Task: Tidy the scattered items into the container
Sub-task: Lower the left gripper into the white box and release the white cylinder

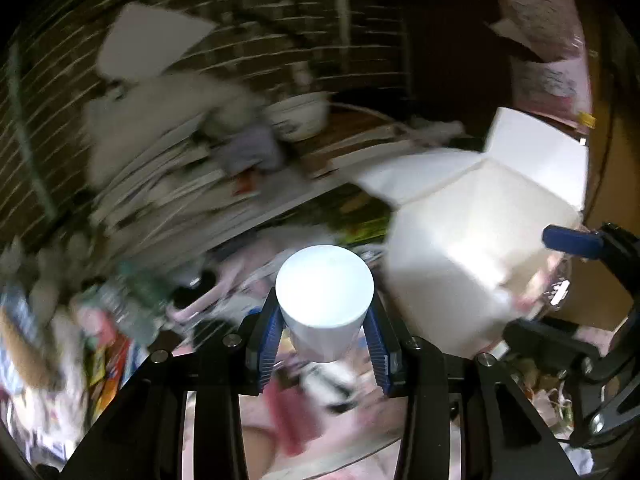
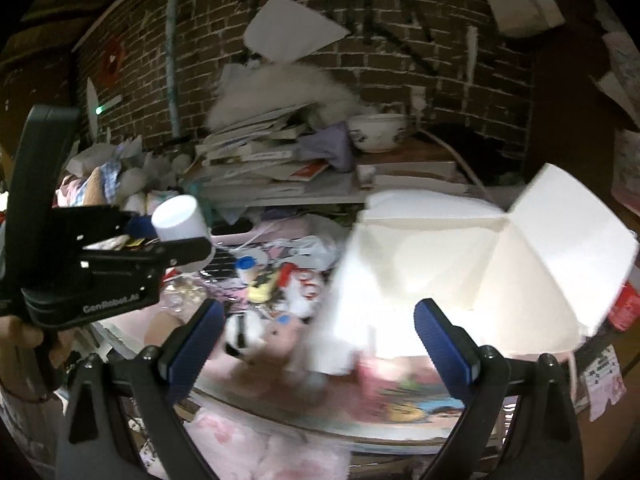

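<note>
The left claw (image 1: 325, 330) grips a white cylinder (image 1: 325, 300); the right claw (image 2: 316, 344) gapes wide beside the white box (image 2: 480, 256).

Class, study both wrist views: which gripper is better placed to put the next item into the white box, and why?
Left. The left gripper is already shut on the white cup, right beside the open white box. The right gripper is open and holds nothing.

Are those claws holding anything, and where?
The left claw grips a white cup by its sides. The right claw is open, holding nothing.
</note>
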`<act>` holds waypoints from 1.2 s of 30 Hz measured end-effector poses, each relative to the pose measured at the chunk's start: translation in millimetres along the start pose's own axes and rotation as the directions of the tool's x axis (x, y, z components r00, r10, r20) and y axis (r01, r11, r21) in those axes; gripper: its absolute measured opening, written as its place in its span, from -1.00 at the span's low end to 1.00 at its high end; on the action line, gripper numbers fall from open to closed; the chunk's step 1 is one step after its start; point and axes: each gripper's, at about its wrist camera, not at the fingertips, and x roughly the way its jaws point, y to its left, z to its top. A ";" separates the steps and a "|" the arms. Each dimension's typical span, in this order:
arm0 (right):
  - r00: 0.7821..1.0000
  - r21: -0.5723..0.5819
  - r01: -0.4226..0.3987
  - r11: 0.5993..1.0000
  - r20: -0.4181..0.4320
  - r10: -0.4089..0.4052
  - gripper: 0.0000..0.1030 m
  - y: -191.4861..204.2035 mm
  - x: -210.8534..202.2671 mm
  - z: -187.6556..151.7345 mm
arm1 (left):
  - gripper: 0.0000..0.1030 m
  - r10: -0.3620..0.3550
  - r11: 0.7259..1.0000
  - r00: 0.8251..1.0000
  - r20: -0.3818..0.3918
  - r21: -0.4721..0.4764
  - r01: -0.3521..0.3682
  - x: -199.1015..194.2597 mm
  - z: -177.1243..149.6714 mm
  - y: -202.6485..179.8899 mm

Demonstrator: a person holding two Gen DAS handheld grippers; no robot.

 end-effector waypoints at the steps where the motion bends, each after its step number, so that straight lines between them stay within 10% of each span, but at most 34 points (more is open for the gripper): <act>1: 1.000 0.009 0.001 1.000 0.004 -0.001 0.85 -7.1 -3.1 -0.8 | -0.34 -0.014 1.000 1.000 0.003 0.012 0.014 1.4 5.4 -8.2; 12: 0.997 0.085 -0.072 0.994 0.024 0.071 0.85 -71.2 -34.4 -16.2 | -0.34 -0.121 0.973 0.977 -0.175 0.172 0.151 57.1 60.6 -98.9; 28: 0.992 0.095 -0.122 0.988 0.045 0.118 0.86 -81.3 -38.6 -19.0 | -0.30 -0.118 0.968 0.918 -0.380 0.163 0.192 107.8 61.5 -113.3; 33: 0.993 0.094 -0.112 0.989 0.043 0.109 0.86 -80.2 -39.1 -18.7 | 0.35 -0.125 0.974 0.939 -0.322 0.140 0.177 103.4 66.7 -107.9; 36: 0.993 0.093 -0.115 0.989 0.040 0.112 0.85 -80.9 -38.1 -17.6 | 0.38 -0.149 0.976 0.946 -0.287 0.108 0.187 98.0 70.2 -101.6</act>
